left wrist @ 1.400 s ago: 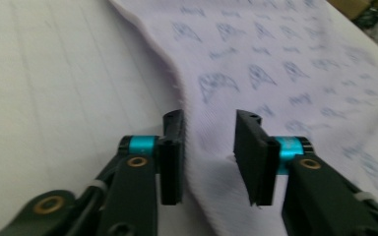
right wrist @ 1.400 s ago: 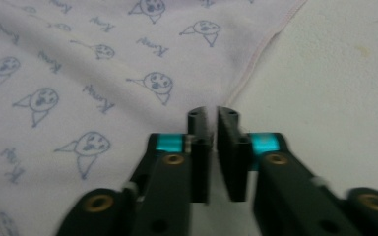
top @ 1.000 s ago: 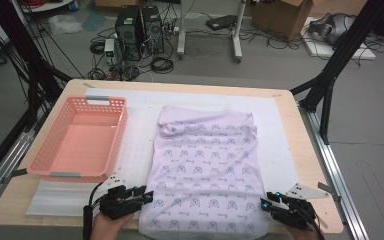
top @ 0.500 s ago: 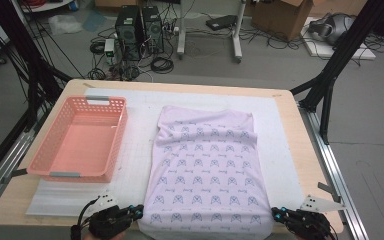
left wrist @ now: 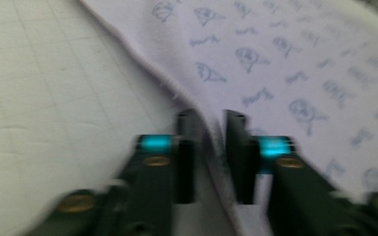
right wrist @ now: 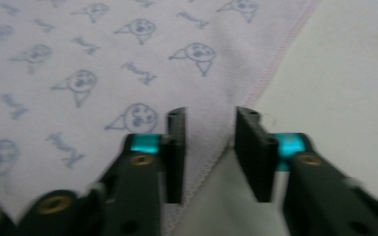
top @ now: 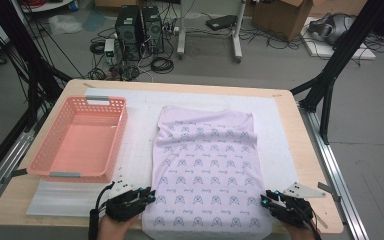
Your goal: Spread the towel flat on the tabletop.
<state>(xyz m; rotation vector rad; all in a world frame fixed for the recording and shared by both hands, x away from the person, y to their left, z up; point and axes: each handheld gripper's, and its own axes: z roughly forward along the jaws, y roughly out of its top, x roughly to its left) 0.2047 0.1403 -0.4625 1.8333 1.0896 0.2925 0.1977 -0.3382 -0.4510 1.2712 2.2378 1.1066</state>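
Note:
A lilac cloth [top: 207, 165] printed with small blue figures lies flat on the white mat, its near hem at the table's front edge. My left gripper [top: 149, 196] is at the cloth's near left side. In the left gripper view its jaws stand a narrow gap apart, and the cloth's left edge [left wrist: 211, 142] runs up between them. My right gripper [top: 265, 200] is at the near right side. In the right gripper view its jaws stand wider apart and straddle the stitched right edge [right wrist: 216, 142], with bare mat [right wrist: 344, 73] beyond.
A pink plastic basket [top: 40, 162] with nothing in it stands on the left of the mat [top: 140, 130]. The wooden table edge [top: 312, 165] runs along the right. Black frame posts [top: 330, 75], computers and cables lie beyond the far edge.
Both grippers drew back toward the table's near edge half a second ago. They have now come forward again onto the cloth's near left and right edges. The cloth lies much as before.

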